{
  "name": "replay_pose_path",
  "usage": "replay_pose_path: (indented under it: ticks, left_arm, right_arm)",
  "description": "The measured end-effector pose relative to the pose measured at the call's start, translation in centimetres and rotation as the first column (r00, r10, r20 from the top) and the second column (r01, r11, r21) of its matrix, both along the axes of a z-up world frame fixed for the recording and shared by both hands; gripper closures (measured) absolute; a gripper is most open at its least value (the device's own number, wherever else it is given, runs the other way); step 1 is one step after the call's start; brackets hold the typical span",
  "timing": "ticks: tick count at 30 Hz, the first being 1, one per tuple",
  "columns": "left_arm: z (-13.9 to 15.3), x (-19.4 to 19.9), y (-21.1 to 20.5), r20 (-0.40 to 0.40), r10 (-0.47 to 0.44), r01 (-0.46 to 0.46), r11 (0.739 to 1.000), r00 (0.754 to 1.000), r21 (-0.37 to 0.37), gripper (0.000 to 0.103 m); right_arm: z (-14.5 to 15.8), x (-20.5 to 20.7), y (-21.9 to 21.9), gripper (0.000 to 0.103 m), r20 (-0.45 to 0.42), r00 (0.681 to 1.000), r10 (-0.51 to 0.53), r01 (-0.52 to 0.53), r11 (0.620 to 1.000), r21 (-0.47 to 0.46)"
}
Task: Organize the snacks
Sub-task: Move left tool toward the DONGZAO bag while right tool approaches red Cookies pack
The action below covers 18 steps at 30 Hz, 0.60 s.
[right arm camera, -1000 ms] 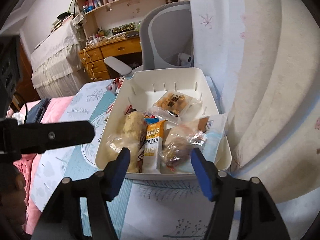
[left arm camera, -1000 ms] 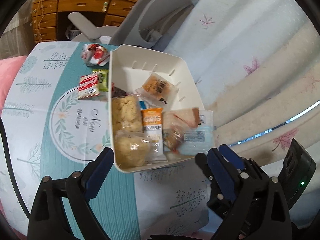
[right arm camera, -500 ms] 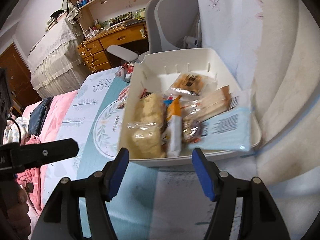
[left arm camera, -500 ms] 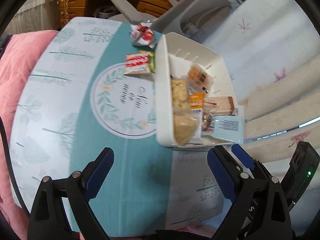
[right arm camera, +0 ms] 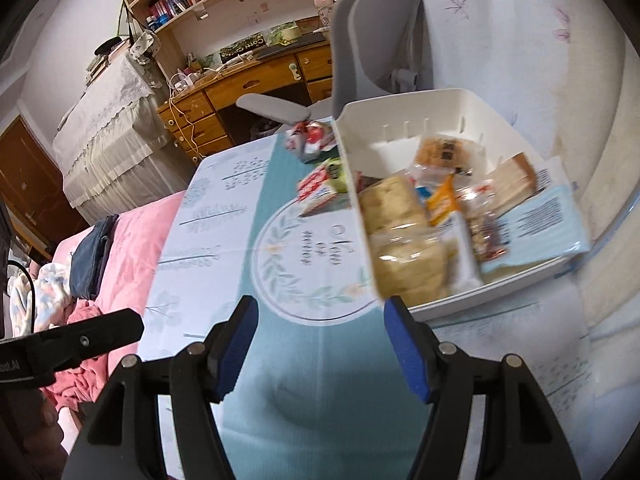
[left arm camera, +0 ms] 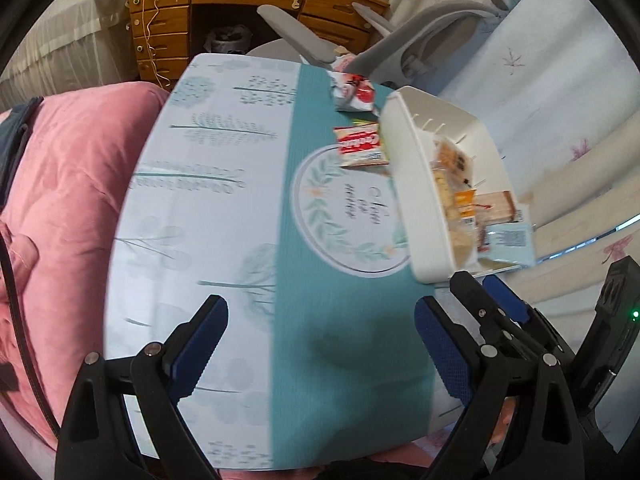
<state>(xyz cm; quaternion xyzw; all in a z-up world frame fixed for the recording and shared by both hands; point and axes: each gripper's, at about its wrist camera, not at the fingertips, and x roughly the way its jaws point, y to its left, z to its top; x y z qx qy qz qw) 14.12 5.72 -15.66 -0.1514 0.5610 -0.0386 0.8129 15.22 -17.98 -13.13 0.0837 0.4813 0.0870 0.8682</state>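
Note:
A white plastic bin point(left arm camera: 414, 196) point(right arm camera: 460, 120) stands on the right side of the table and holds several wrapped snacks, among them an orange oats bar point(right arm camera: 442, 200) and a pale blue packet point(right arm camera: 536, 228). A red-and-white snack packet point(left arm camera: 358, 145) point(right arm camera: 316, 188) and a red-white wrapped pack point(left arm camera: 354, 94) point(right arm camera: 308, 140) lie on the cloth left of the bin. My left gripper point(left arm camera: 320, 344) is open and empty above the near cloth. My right gripper point(right arm camera: 320, 344) is open and empty, its right finger near the bin's front left corner.
The table wears a teal and pale blue tablecloth point(left arm camera: 224, 200) point(right arm camera: 320, 380). A pink quilt point(left arm camera: 60, 200) lies to its left. A grey office chair point(right arm camera: 380, 40) and a wooden desk point(left arm camera: 224, 4) stand behind. A floral curtain point(left arm camera: 560, 80) hangs right of the bin.
Both grippers have swung left and back from the bin, which now sits at the right of both views. More bare tablecloth and the pink quilt show. Both grippers stay open.

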Motion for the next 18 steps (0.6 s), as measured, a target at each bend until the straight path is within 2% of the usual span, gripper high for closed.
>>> replay_pose_path:
  ticks: [8,15,18]
  left_arm:
    - [-0.3,2.6,4.4,-0.046,-0.032,0.034,0.999,0.998,0.029,0.009]
    - [0.7,7.6,6.2,-0.086,-0.07,0.078,0.993,0.994,0.093,0.009]
    - [1.0,10.1,6.3,-0.093,-0.081,0.089,0.992,0.992,0.088,0.009]
  right_arm:
    - [-0.4,-0.3,4.4,0.037,0.001,1.0,-0.021,0.021,0.998,-0.056]
    - [-0.7,2.1,6.4,0.037,-0.011,0.998,-0.065,0.063,0.991,-0.119]
    - [-0.9,3.7,7.0,0.037,-0.016,0.997,-0.071,0.068,0.988,-0.137]
